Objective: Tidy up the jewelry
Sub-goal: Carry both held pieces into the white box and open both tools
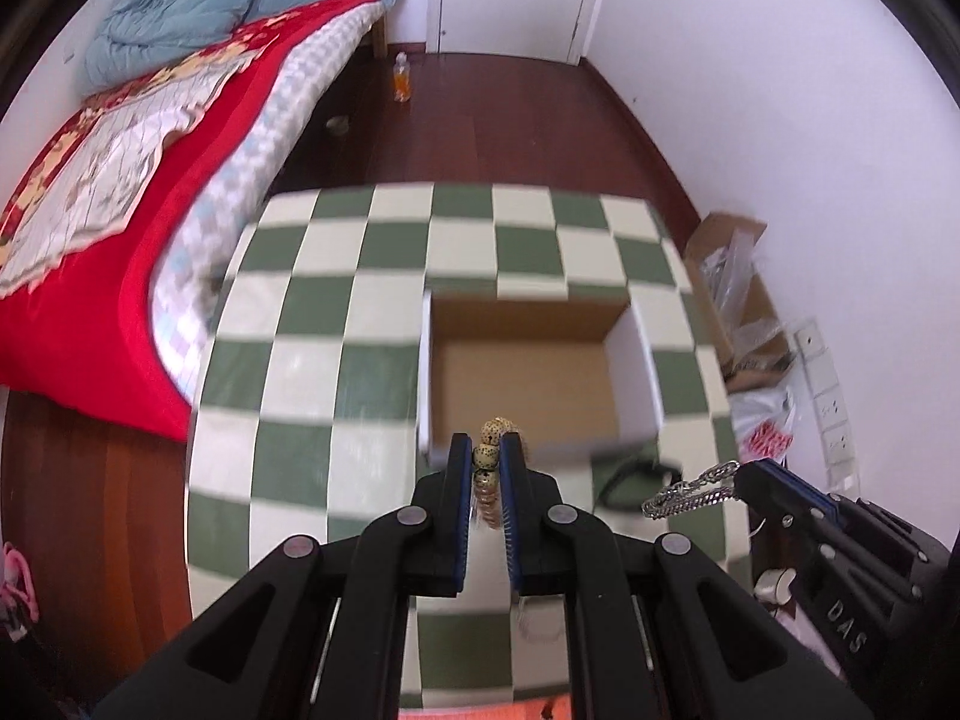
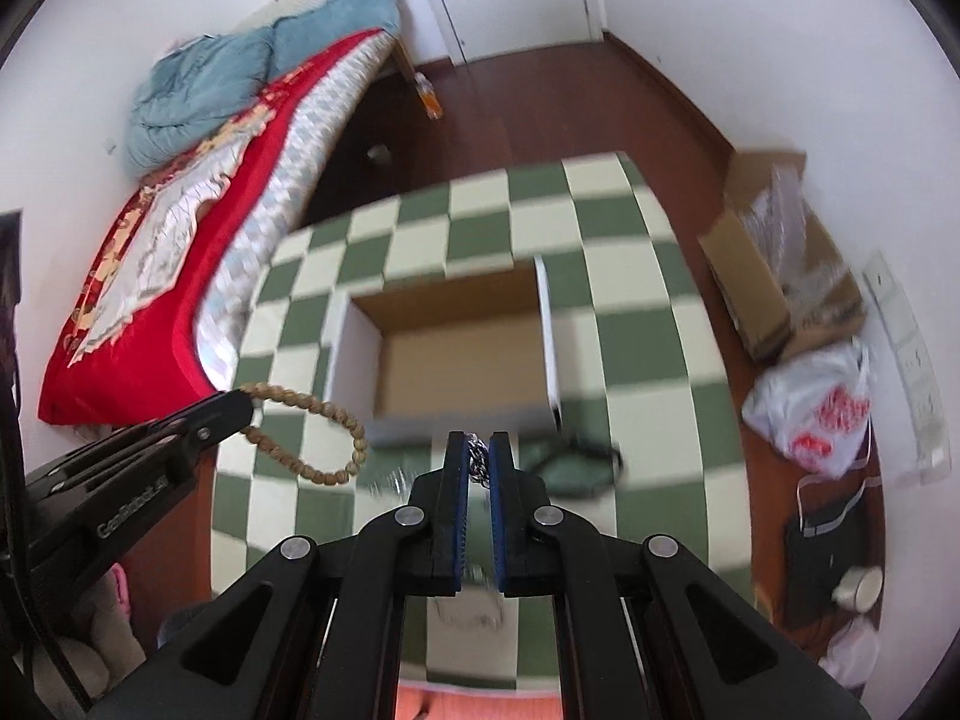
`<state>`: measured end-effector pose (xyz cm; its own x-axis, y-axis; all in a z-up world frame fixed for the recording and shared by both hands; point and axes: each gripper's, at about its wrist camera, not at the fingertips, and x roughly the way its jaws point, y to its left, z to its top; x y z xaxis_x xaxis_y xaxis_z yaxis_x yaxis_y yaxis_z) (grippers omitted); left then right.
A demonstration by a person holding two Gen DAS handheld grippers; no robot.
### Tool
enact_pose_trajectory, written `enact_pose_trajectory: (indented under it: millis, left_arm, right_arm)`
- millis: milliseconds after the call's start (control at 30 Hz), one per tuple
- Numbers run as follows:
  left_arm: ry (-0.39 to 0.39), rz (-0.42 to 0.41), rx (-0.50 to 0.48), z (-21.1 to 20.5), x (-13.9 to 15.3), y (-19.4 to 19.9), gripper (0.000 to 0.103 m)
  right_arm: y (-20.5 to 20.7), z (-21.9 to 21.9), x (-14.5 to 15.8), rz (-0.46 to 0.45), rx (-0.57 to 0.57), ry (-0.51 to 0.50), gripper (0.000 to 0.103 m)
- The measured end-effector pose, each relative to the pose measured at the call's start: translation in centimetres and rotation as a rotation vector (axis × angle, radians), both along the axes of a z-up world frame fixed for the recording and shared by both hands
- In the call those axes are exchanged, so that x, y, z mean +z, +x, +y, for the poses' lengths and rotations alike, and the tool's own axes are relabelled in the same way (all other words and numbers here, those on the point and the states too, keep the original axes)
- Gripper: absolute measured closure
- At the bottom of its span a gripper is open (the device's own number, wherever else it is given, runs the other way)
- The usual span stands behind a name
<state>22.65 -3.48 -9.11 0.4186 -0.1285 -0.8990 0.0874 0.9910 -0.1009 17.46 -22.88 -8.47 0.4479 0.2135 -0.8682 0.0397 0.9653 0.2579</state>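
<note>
Bedroom, white walls, dark wood floor; checkered green/cream tabletop in the middle, somewhat motion-blurred. Open cardboard box with white outer walls sits on it, nothing visible inside. Left gripper is clamped on a beaded bracelet, tan speckled beads pinched between the blue pads; in the right wrist view the loop hangs free above the tabletop, just left of the box. Right gripper is closed tight on a silver chain, links bunched between the pads, held above the tabletop near the box's front right corner. Dark looped item, maybe glasses, lies on the tabletop by the box front. Bed with red cover and blue quilt at left. Bottle stands on the floor near the door. Cardboard carton and plastic bag on the floor at right, wall sockets beside them.
</note>
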Motion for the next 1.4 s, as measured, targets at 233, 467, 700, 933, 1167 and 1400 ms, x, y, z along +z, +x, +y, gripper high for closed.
enact_pose_trajectory:
  millis: [233,467,700,933,1167,1400]
  left_arm:
    - [0.029,0.054,0.006,-0.6,-1.5,7.1,0.097]
    - [0.054,0.157,0.022,-0.5,-6.0,11.4,0.097]
    - [0.076,0.255,0.044,0.0,-9.4,12.9,0.096]
    - [0.094,0.229,0.079,0.6,-8.4,13.3,0.044]
    - [0.148,0.147,0.117,2.0,-6.2,12.0,0.003]
    - [0.205,0.114,0.143,3.0,-7.1,8.4,0.0]
  right_arm:
    - [7.9,0.9,-0.4,0.005,0.022,-0.055,0.096]
    - [14.0,1.3,-5.4,0.122,0.036,-0.057,0.096]
    - [16.6,1.8,-8.9,0.216,0.067,-0.085,0.096]
    - [17.2,1.4,-8.7,0.252,0.062,-0.105,0.06]
    - [14.7,1.2,-8.2,0.256,0.067,-0.189,0.021]
    - [11.0,1.6,-9.4,0.261,0.058,-0.215,0.004]
